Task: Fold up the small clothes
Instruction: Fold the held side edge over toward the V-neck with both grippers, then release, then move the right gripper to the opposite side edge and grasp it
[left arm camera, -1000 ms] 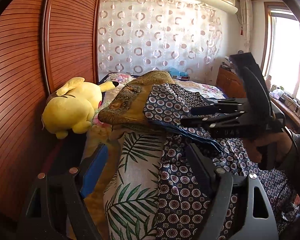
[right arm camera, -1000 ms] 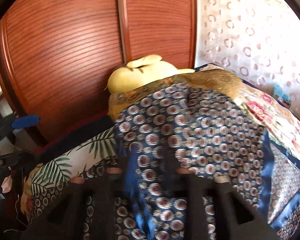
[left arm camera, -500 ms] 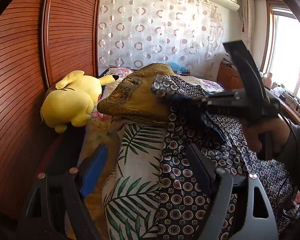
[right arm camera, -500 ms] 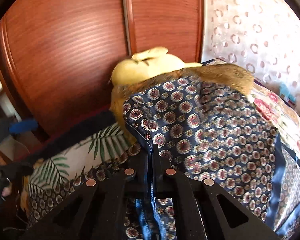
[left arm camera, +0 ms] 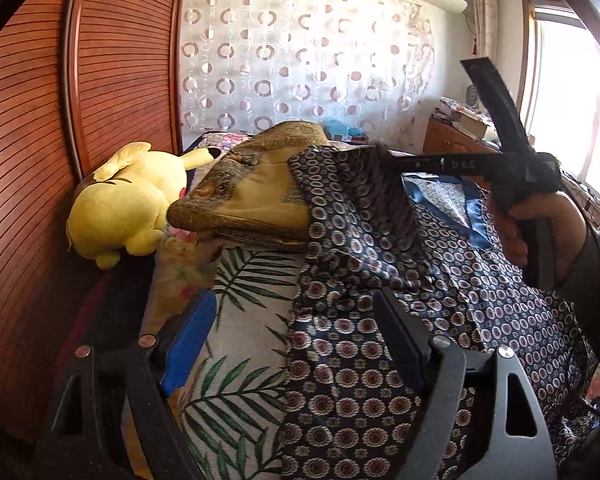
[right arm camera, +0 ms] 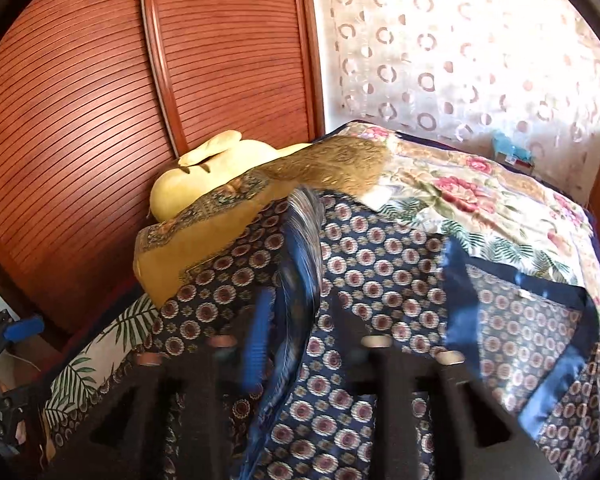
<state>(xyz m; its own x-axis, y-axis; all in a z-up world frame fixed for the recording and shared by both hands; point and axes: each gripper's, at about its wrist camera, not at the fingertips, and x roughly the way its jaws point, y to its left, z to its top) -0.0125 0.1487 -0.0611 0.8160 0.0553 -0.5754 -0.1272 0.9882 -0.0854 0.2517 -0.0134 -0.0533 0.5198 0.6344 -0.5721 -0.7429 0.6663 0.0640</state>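
A dark blue garment [left arm camera: 340,380] with round medallion print and plain blue trim lies spread on the bed. Its left edge is folded over toward the middle. My right gripper [right arm camera: 300,340] hangs over that fold and its jaws are opening. A blurred flap of the garment [right arm camera: 300,248] slips between the parted fingers, and the pads do not press on it. The left wrist view shows the right gripper [left arm camera: 380,156], held by a hand, level above the garment. My left gripper [left arm camera: 292,344] stands open over the bed's near edge with nothing gripped.
A yellow plush toy [left arm camera: 124,200] and a golden cushion [left arm camera: 256,200] lie at the bed's head, against a slatted wooden wardrobe door [left arm camera: 28,160]. A palm-leaf bedcover [left arm camera: 236,360] lies beside the garment. A patterned curtain [left arm camera: 300,72] hangs behind, with a wooden dresser [left arm camera: 452,140] and a window at right.
The right gripper shut on the garment's edge, lifted it and carried it over to the right. Its jaws have now parted and the flap is dropping. The left gripper stayed put.
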